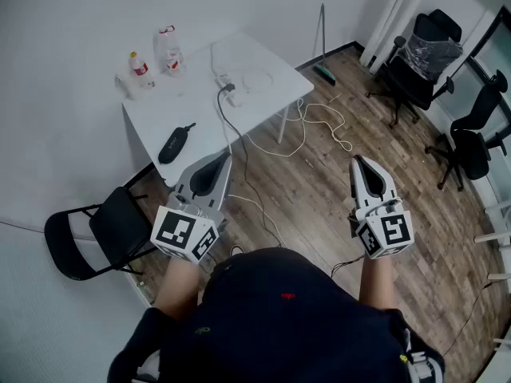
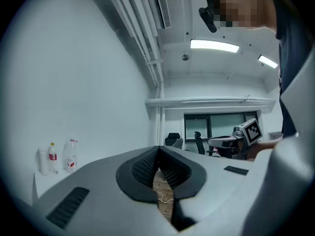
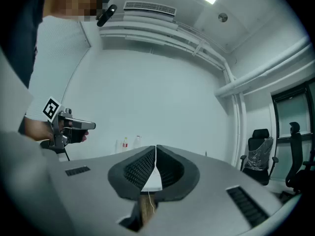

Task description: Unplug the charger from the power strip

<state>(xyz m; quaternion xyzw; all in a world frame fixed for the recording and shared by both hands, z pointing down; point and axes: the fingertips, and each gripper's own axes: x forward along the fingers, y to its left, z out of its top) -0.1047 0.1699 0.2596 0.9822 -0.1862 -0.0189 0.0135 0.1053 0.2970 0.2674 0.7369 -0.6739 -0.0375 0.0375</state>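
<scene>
Both tools are closed and hold nothing: the left tool (image 1: 222, 162) and the right tool (image 1: 359, 166) are held level in front of the person, pads together, pointing toward the white surface (image 1: 192, 118) but well apart from it. The power strip (image 1: 221, 79) lies near the far middle of that surface, beyond two bottles (image 1: 140, 68) at its left corner. What looks like the charger (image 1: 235, 97) sits at the strip's near end, though it is too small in the head view to tell just how it is seated. A black cord (image 1: 224, 122) runs from that spot across the surface and down to the floor (image 1: 319, 182). The task seems not yet begun; this is the approach, with the person standing back from the surface. The next move probably calls for stepping in, opening one tool and closing it squarely on the charger's body rather than on its cord. The other tool would likely need to press the strip down so it does not lift as the charger is pulled straight out.
</scene>
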